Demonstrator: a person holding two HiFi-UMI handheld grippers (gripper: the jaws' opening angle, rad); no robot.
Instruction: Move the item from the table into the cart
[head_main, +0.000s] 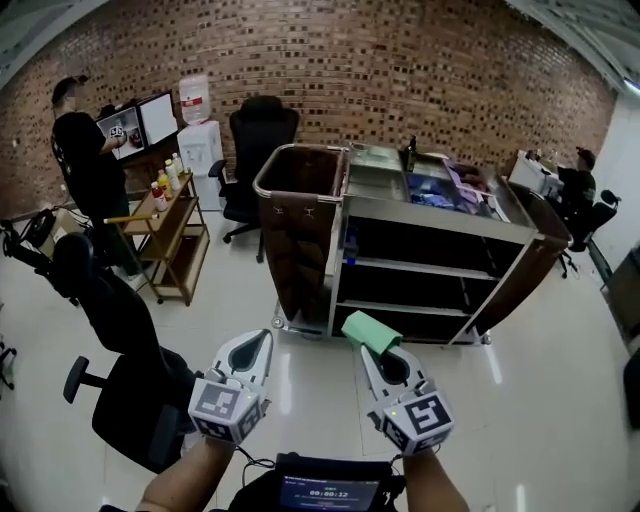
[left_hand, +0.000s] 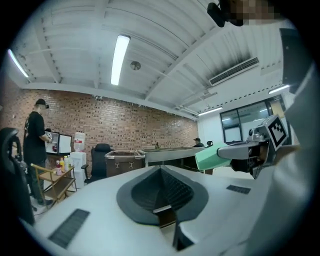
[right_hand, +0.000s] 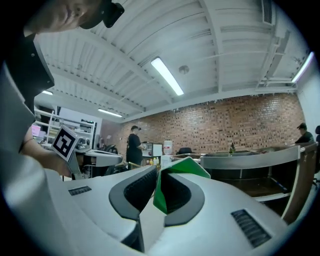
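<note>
One green item (head_main: 370, 332) between fingers (right_hand: 134, 192) of right gripper (head_main: 380, 353)

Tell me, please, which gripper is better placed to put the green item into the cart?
Right. The right gripper is shut on the green item and faces the cart across the floor. The left gripper is shut and holds nothing.

We count two tongs, the left tongs (head_main: 258, 342) and the right tongs (head_main: 375, 352); one green item (head_main: 368, 331); one cart (head_main: 420, 212); two people, a standing person (head_main: 85, 165) and a seated person (head_main: 579, 182); two black chairs in clear sight, the wall chair (head_main: 262, 135) and the near chair (head_main: 115, 335); two monitors (head_main: 157, 118); one water dispenser (head_main: 201, 145).
</note>
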